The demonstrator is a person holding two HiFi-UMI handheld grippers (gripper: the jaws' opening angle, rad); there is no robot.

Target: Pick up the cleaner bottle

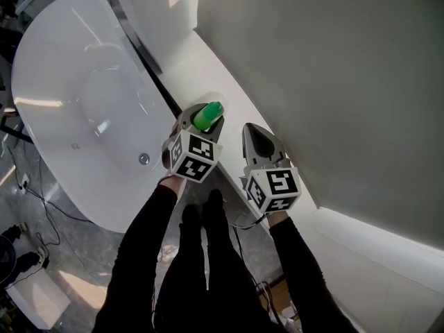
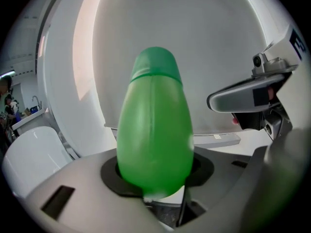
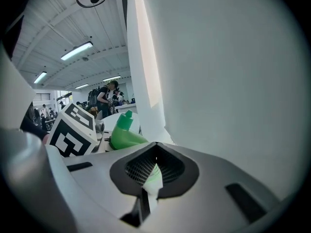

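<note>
- Closest to the lens in the left gripper view are the grey jaws of the left tool (image 2: 156, 181). They pinch the green cleaner bottle (image 2: 154, 130) low on its body, and it fills the middle of the frame with its cap end uppermost.
- The pickup step looks all but done. The grip is made, and the bottle seems to hang clear of the white ledge (image 1: 244, 108) rather than stand on it. No view shows the gap under its base plainly.
- The next move probably calls for steady pressure, since the smooth rounded body sits in the jaw recess and could slide if the grip slackens. It should also stay clear of the wall on the right of the head view.
- The right tool (image 3: 154, 168) has its jaws pressed together with nothing between them. Only a thin slit shows at their join. It plays no part in the hold.
- In the head view both tools sit side by side at centre frame. The bottle's green end pokes out ahead of the left tool, and the white bathtub (image 1: 62, 82) fills the upper left.
- Only the right gripper view shows the bottle from the side. It appears left of centre with a narrow neck, beside the left tool's marker cube (image 3: 73, 130).
- Only the left gripper view shows how the pads seat on the bottle.
</note>
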